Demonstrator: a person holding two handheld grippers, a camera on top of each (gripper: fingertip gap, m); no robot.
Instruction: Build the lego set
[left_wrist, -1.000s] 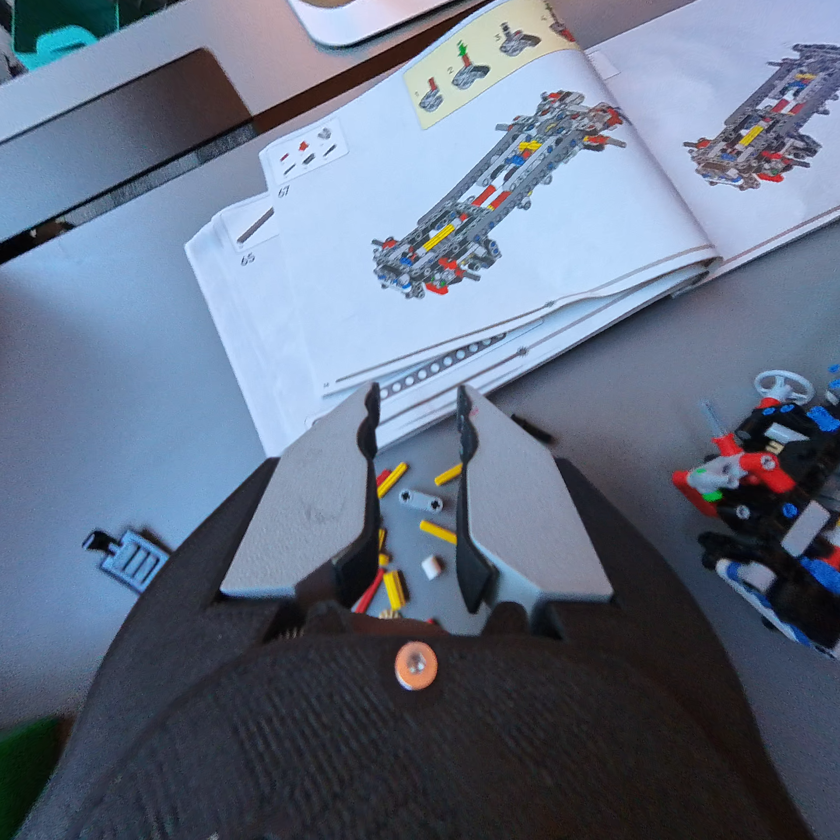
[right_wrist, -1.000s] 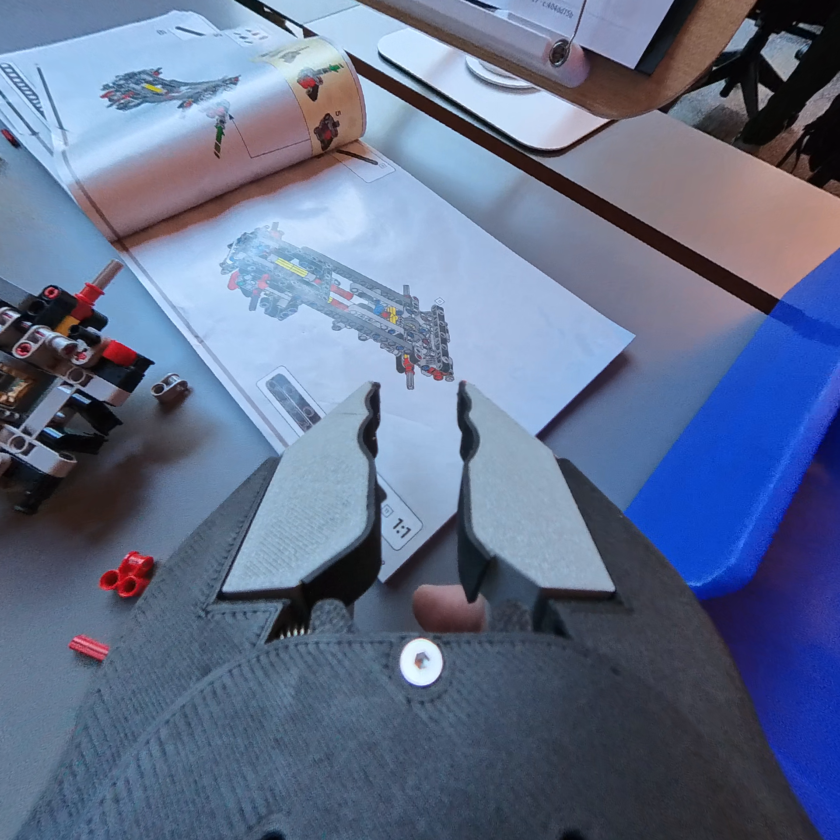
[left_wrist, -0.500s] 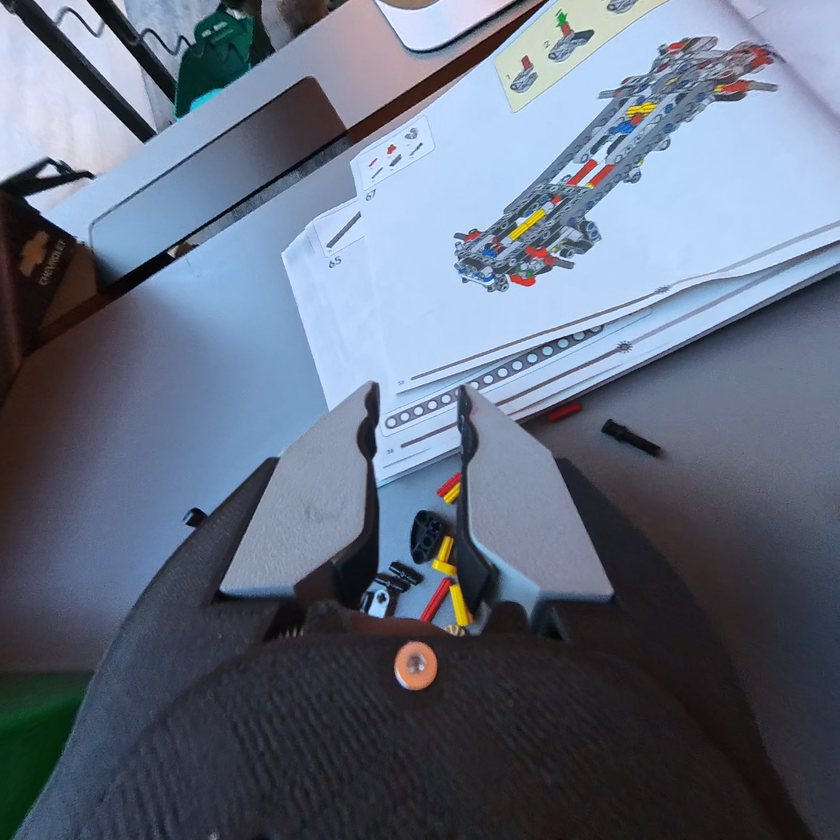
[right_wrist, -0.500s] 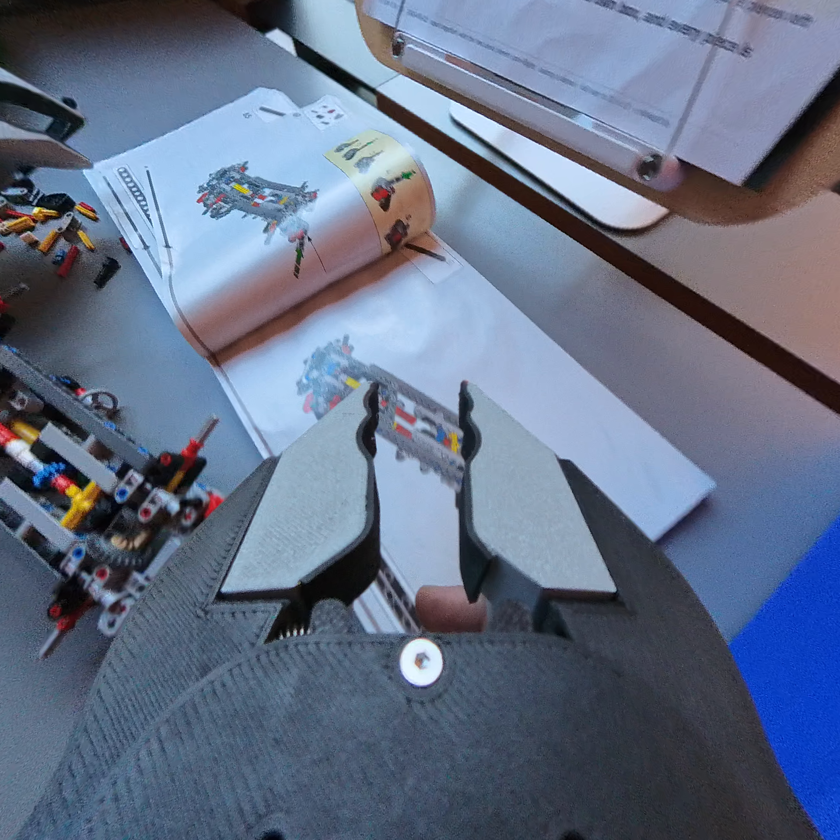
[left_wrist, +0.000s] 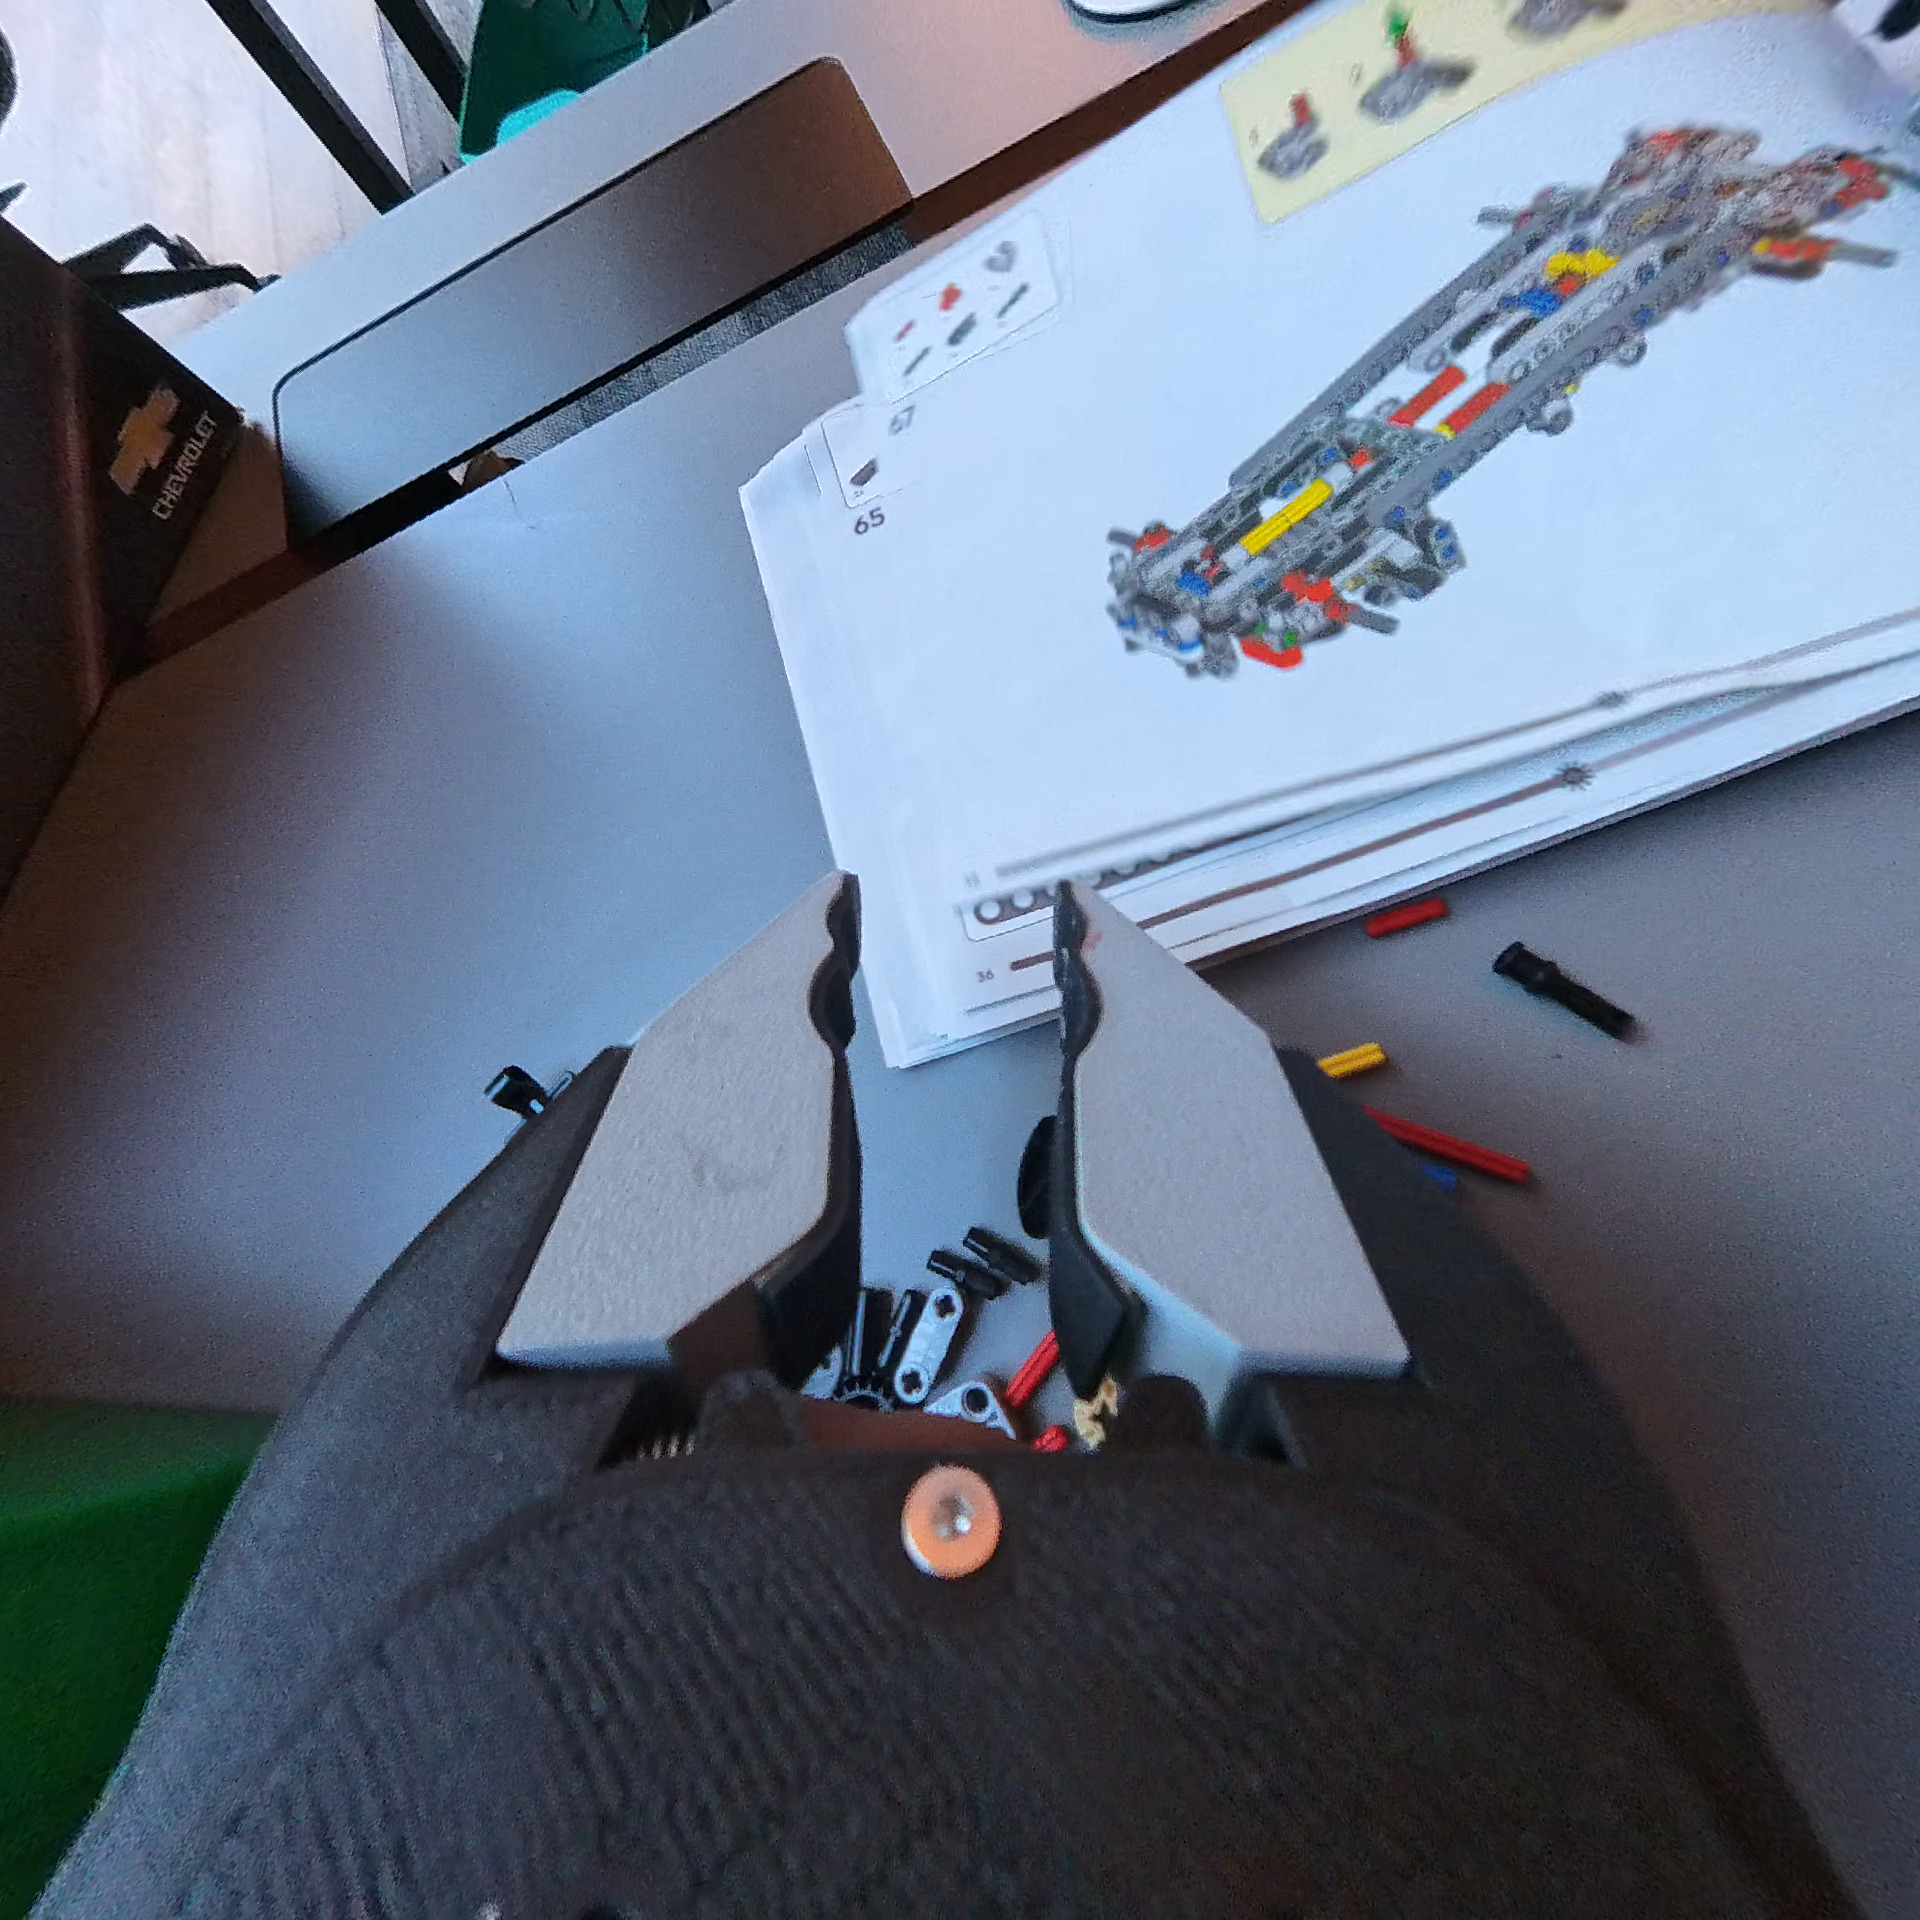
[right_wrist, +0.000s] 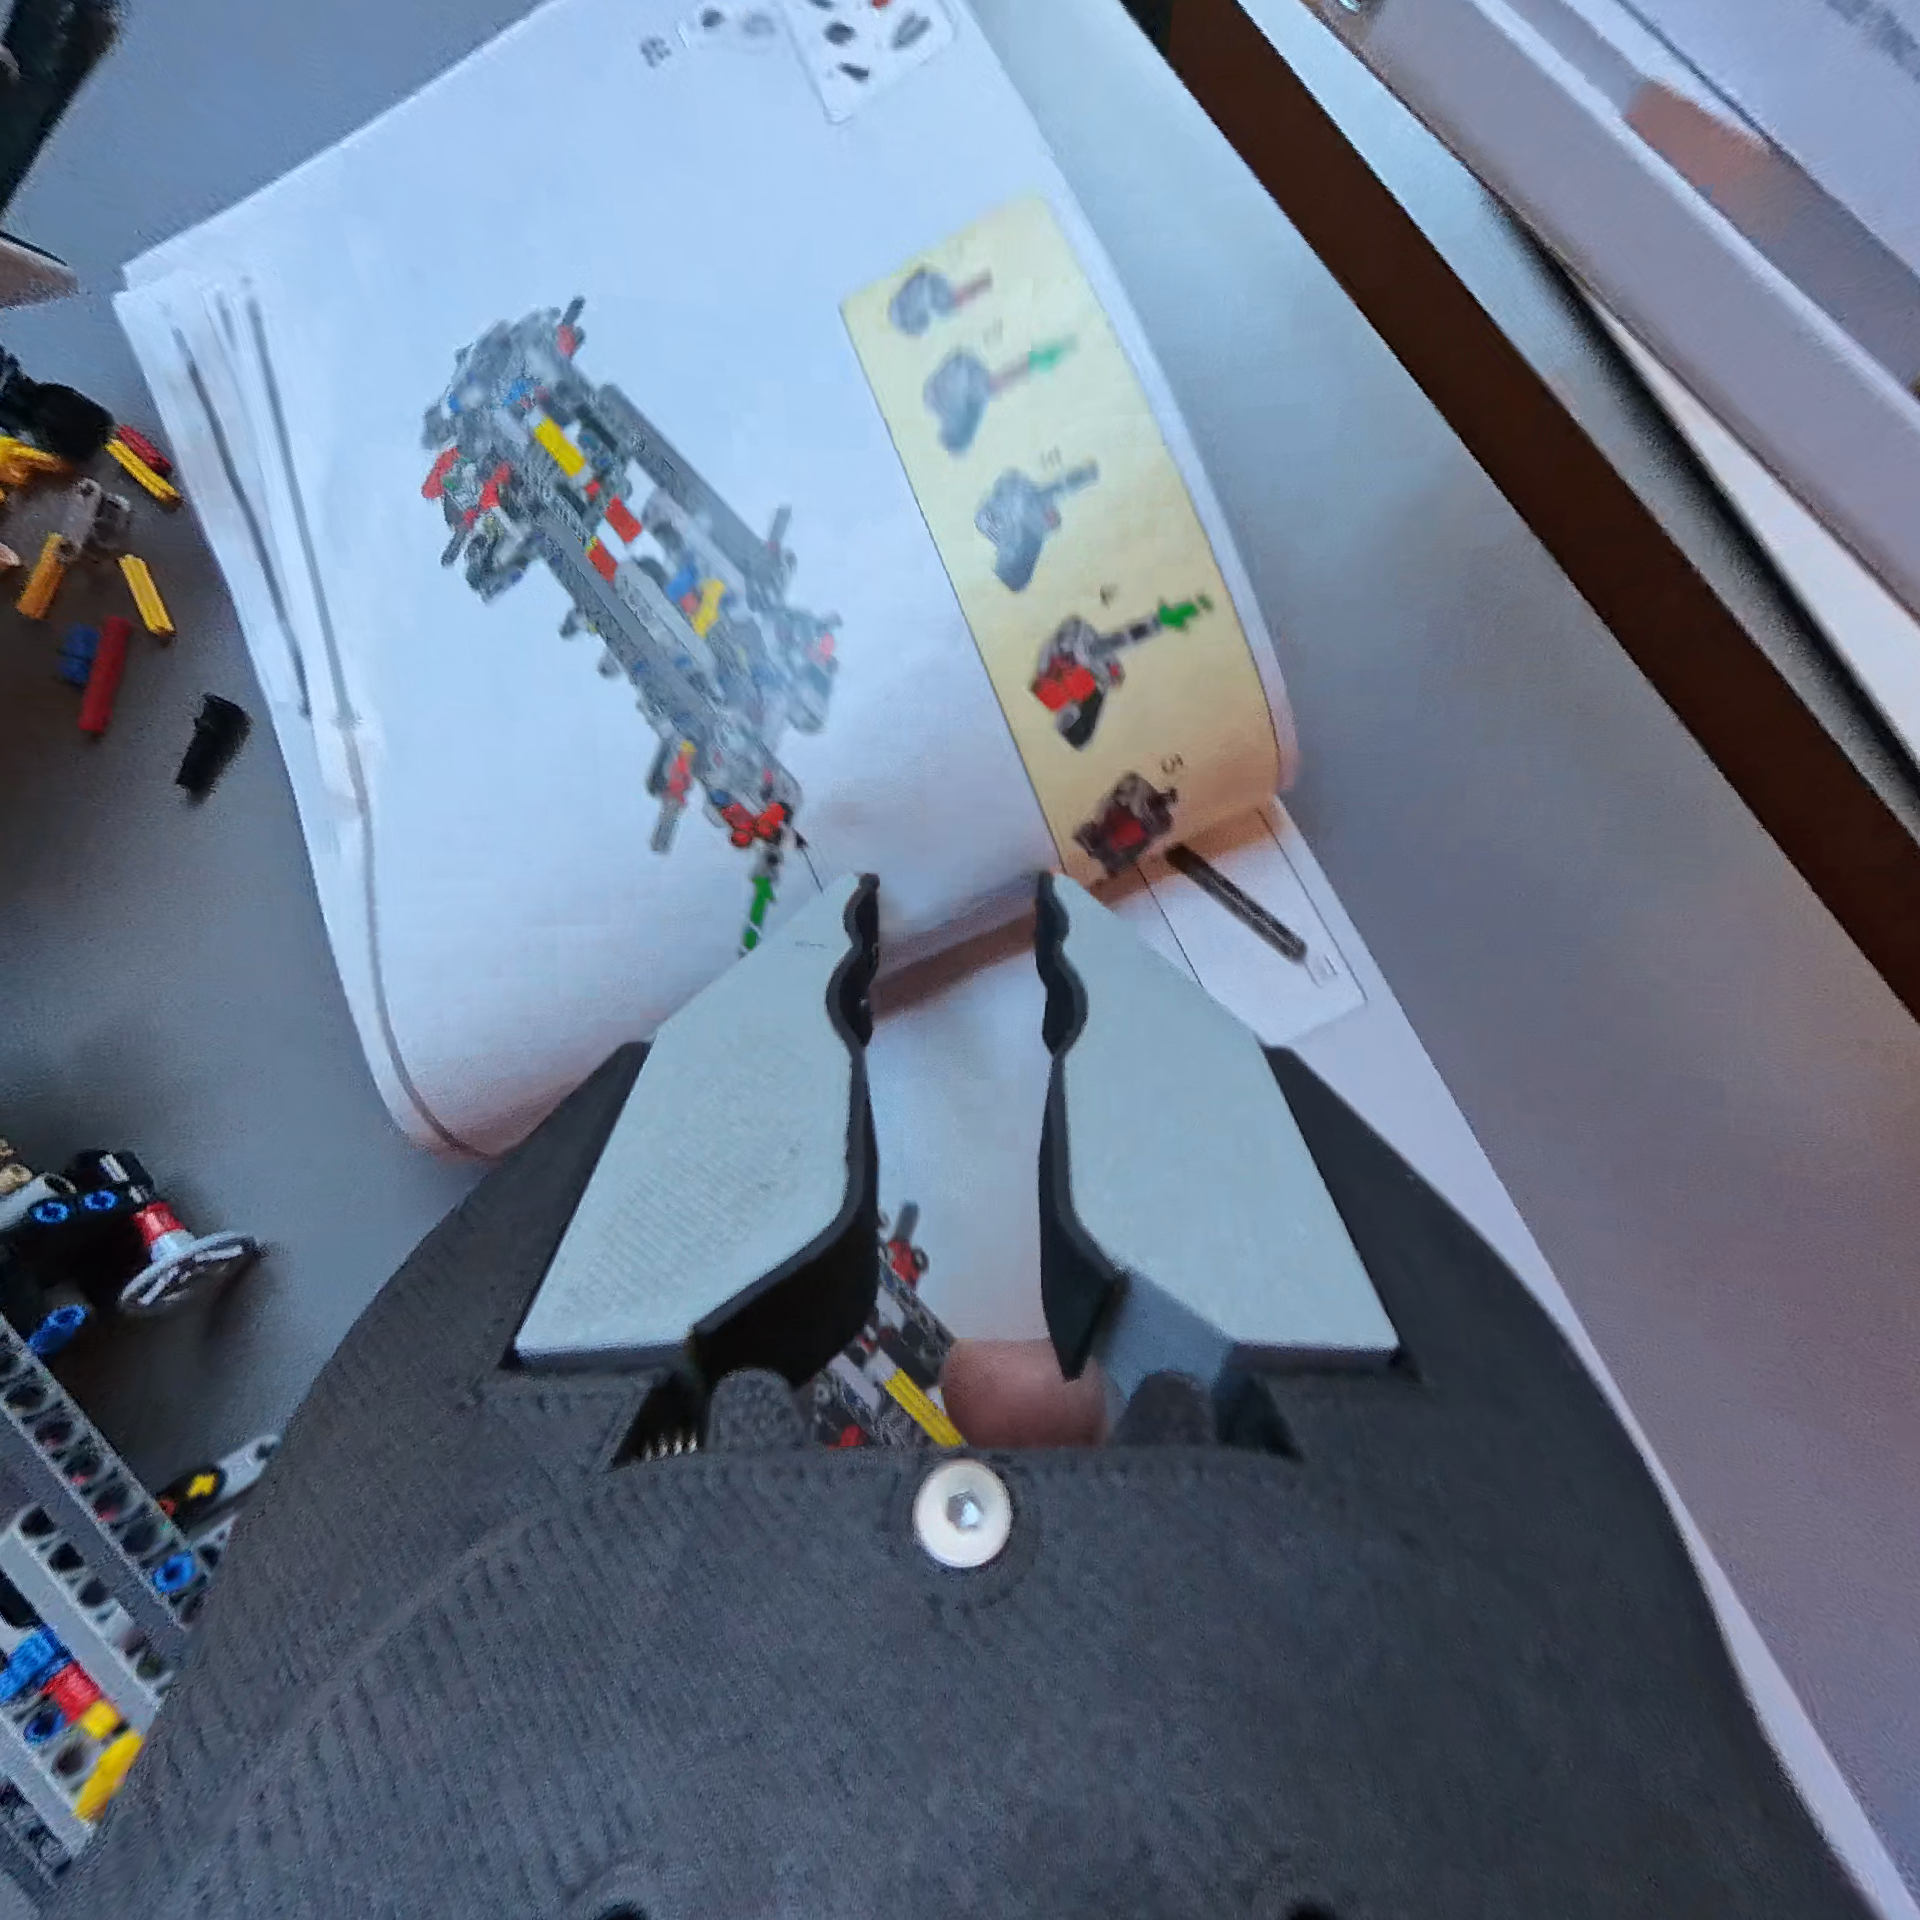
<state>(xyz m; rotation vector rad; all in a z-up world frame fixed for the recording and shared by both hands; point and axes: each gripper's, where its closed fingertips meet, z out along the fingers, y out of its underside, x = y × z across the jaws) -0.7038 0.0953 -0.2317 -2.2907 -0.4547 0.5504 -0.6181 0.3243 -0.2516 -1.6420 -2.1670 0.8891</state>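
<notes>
— What is on the gray table (left_wrist: 416, 831)?
— An open picture booklet (left_wrist: 1351, 468) with small red, yellow and black toy pieces (left_wrist: 1444, 1143) lying beside it.
— And over there?
— A half-built toy model (right_wrist: 94, 1558), near the booklet's curled page (right_wrist: 1091, 499).

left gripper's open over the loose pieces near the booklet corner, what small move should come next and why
Probably lower the left gripper a little toward the small black and grey pieces on the table: its jaws are open with nothing in them, and those pieces lie below the fingers, beside the booklet.
</notes>
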